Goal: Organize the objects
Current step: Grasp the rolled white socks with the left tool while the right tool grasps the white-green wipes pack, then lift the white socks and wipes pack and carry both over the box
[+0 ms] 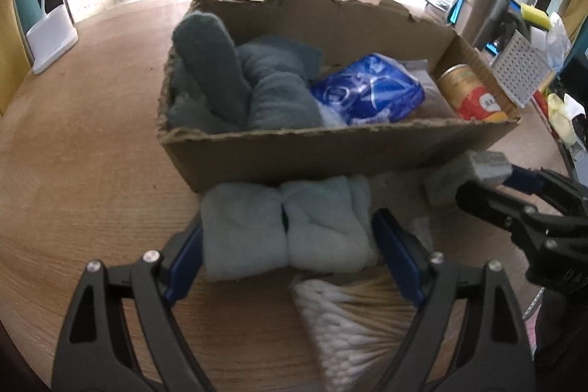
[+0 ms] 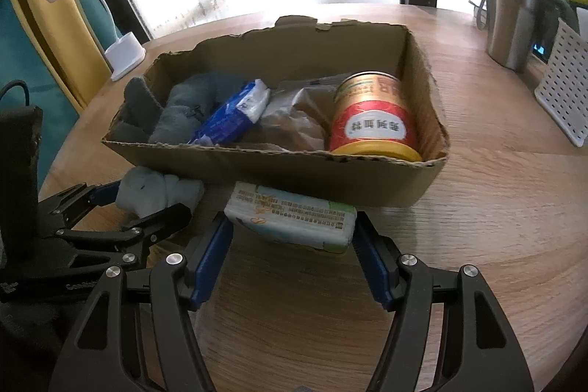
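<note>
My left hand-held gripper: blue pads clasp a pale blue-grey folded towel from both sides, lifted just before the box's near wall. At 6 o'clock beneath it, a clear pack of cotton swabs on the wooden tabletop.

My right hand-held gripper: pads clamp a white-and-green soft tissue pack, also just before the near wall.

At 12 o'clock, an open torn-edged cardboard box holding, 9 to 3 o'clock: dark grey-green towels, blue-and-white plastic packet, brown bag, red-and-gold can.

Far, 2 o'clock: steel tumbler, white perforated basket. Far, 10 o'clock: white desk lamp.
</note>
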A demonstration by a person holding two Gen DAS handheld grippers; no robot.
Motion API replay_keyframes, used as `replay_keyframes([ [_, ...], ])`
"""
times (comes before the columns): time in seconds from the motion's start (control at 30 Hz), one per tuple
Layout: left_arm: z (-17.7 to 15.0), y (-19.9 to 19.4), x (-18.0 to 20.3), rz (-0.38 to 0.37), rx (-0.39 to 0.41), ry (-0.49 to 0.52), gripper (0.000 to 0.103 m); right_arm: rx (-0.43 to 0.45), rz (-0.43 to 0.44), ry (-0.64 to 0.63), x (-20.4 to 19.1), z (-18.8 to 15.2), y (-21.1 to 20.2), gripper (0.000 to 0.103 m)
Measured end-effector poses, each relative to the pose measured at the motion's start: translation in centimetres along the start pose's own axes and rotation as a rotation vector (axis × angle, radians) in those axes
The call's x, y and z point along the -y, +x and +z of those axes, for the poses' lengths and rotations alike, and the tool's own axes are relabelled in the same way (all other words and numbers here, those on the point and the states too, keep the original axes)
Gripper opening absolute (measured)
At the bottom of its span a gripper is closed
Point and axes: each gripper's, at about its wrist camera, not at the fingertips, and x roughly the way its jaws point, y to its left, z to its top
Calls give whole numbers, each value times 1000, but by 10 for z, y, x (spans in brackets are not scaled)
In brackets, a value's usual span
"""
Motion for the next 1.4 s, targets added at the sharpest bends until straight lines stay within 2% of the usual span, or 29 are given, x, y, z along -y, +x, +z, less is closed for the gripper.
replay_keyframes([
  [0.03,0,-1,0,-10,0,-6,85,3,-1,2,1,0,-1,69],
  [0.07,0,-1,1,-10,0,-3,78,5,-2,2,1,0,-2,69],
  [0.27,0,-8,13,-31,17,20,74,29,-6,-2,3,0,-13,69],
  [1.03,-3,-76,23,-76,157,50,74,119,-35,-47,-6,-6,-63,69],
  [1.4,6,-89,17,-71,203,34,74,147,-33,-75,-13,6,-77,69],
])
